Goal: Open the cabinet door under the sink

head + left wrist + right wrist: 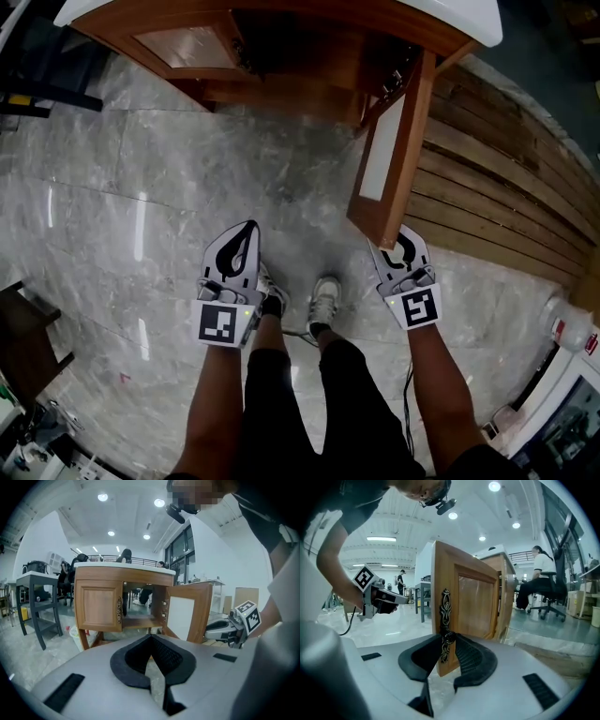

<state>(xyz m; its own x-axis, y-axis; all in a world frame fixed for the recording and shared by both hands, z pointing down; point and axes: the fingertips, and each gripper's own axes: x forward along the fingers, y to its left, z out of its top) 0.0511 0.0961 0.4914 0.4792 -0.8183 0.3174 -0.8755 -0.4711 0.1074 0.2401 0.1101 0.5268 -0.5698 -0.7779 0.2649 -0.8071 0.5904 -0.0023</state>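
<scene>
The brown wooden cabinet door (398, 159) under the white sink (469, 14) is pictured swung wide, its ornate dark metal handle (446, 613) pinched by the right gripper (449, 641); the left gripper (151, 639) is closed, empty. Little is judged left.

A grey marble floor (141, 187) fills most of the head view, giving way along the right side to a strip of wooden planks (506, 169). The wooden sink cabinet (187, 47) stands on it at the top of the frame, and the person's sneakers (323, 302) are planted at lower centre. In the left gripper view, a white bag (75, 634) lies by the cabinet's left leg, and a dark table (37, 597) stands at far left.
</scene>
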